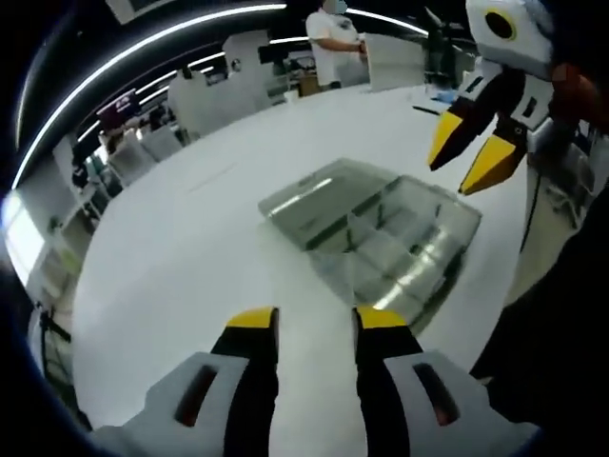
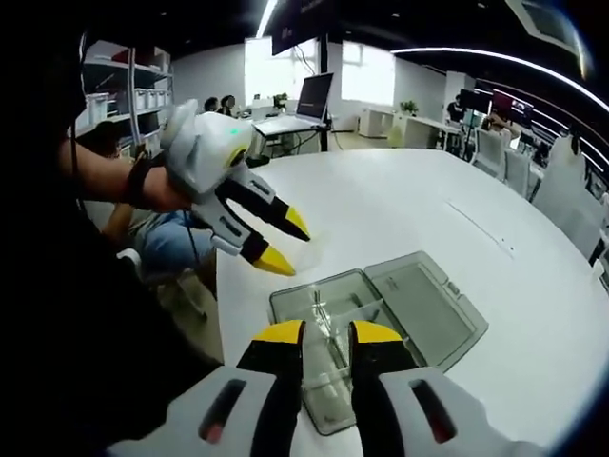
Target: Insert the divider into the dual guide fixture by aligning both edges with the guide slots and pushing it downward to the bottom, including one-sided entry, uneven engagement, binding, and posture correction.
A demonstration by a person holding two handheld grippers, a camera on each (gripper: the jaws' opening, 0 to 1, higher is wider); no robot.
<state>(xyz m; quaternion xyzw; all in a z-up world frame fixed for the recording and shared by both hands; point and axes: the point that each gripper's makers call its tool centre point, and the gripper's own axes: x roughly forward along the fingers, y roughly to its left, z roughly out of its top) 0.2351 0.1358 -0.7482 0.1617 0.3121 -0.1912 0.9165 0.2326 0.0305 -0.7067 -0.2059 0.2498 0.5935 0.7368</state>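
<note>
both hand-held grippers (image 1: pixel 315 322) (image 2: pixel 326 334) hover above fixture (image 2: pixel 381 314).

Your left tongs (image 1: pixel 315 319) hover above the white surface (image 1: pixel 181 257), tips apart and holding nothing.

Just beyond them lies a clear plastic compartment box (image 1: pixel 376 238) with its lid flat open, thin partitions visible inside. Your right tongs (image 1: pixel 471 152) hang over the box's far corner, yellow tips parted. A person in white (image 1: pixel 335 43) stands at the surface's far edge.
</note>
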